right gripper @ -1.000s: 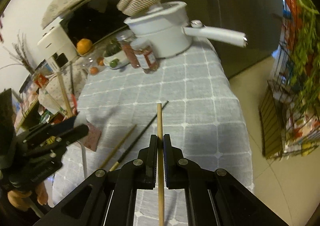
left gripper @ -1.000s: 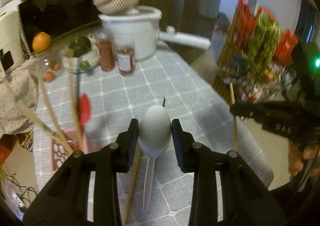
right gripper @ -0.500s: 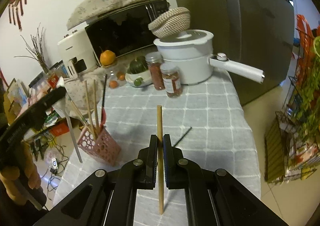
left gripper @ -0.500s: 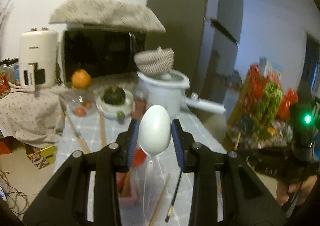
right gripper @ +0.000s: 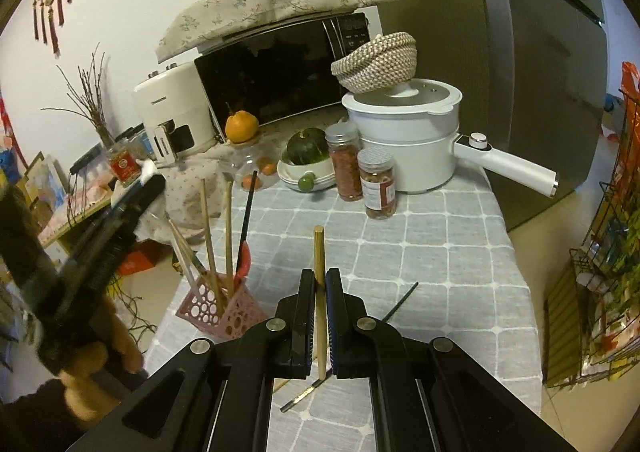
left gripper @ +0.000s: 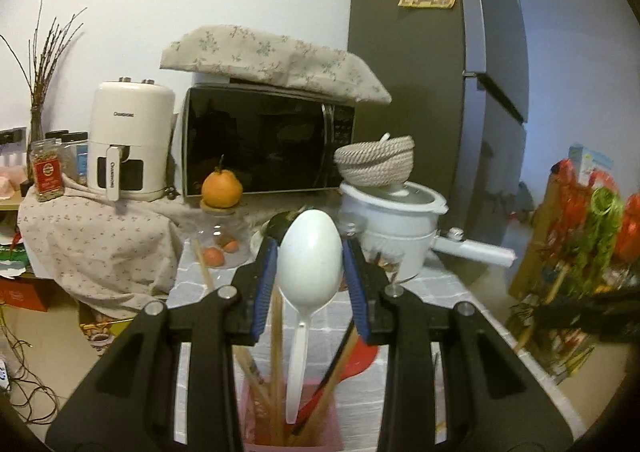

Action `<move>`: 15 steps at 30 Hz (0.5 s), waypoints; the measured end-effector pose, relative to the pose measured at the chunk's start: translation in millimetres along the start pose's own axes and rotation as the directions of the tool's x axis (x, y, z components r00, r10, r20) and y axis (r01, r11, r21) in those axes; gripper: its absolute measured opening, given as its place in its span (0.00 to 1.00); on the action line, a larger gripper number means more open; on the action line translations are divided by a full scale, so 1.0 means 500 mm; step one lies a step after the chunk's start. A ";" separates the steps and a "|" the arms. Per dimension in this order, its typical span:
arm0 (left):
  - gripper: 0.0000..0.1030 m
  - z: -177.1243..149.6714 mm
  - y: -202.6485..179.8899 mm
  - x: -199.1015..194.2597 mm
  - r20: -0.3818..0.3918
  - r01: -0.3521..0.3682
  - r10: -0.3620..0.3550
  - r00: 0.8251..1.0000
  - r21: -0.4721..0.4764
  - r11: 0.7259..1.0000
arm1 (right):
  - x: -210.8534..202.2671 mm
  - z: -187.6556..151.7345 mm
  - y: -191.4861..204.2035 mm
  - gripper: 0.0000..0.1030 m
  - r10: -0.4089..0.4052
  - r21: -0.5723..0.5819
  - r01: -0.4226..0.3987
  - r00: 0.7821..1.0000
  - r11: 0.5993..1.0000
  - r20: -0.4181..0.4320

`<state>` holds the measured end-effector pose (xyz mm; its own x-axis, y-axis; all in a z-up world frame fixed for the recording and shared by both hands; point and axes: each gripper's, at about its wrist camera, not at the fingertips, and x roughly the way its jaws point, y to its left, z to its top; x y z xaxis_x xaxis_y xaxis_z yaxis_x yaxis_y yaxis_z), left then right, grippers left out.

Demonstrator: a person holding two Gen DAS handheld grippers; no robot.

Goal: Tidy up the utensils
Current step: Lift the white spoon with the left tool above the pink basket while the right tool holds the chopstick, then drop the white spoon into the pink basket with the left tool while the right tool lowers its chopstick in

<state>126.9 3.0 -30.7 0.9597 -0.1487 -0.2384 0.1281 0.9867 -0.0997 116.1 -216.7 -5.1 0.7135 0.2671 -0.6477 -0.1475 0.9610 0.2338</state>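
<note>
Several sticks already stand in the pink perforated plastic basket (right gripper: 224,312). The left gripper (left gripper: 310,256) clamps a white plastic spoon (left gripper: 310,258) above it; the right gripper (right gripper: 319,292) pinches a wooden chopstick (right gripper: 319,276). One thin black chopstick (right gripper: 400,302) remains on the table.

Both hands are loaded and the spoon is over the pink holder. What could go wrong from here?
1. The pink holder sits at the table's edge, already crowded with chopsticks; pushing the white spoon in may tip it off.
2. The right hand-held gripper pinches its wooden chopstick by a thin shaft; it may pivot or slip.
</note>
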 end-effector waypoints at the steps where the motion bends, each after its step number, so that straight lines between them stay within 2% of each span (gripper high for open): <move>1: 0.35 -0.004 0.003 0.004 -0.006 -0.007 0.007 1.000 -0.002 1.000 | -0.001 0.000 0.001 0.05 -0.001 -0.001 0.001 1.000 1.000 0.001; 7: 0.35 -0.027 0.024 0.024 -0.054 -0.032 0.029 0.998 -0.052 0.998 | -0.012 0.008 0.004 0.05 0.011 0.001 -0.011 1.000 1.000 0.010; 15: 0.35 -0.048 0.024 0.036 -0.125 -0.028 0.023 0.992 -0.038 0.999 | -0.055 0.029 0.023 0.05 0.063 -0.013 -0.062 0.997 0.998 0.043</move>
<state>139.7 10.4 -59.3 0.9236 -0.1331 -0.3594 0.0920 0.9873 -0.1293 104.6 -214.0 25.8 0.7320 0.3236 -0.5996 -0.2003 0.9433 0.2646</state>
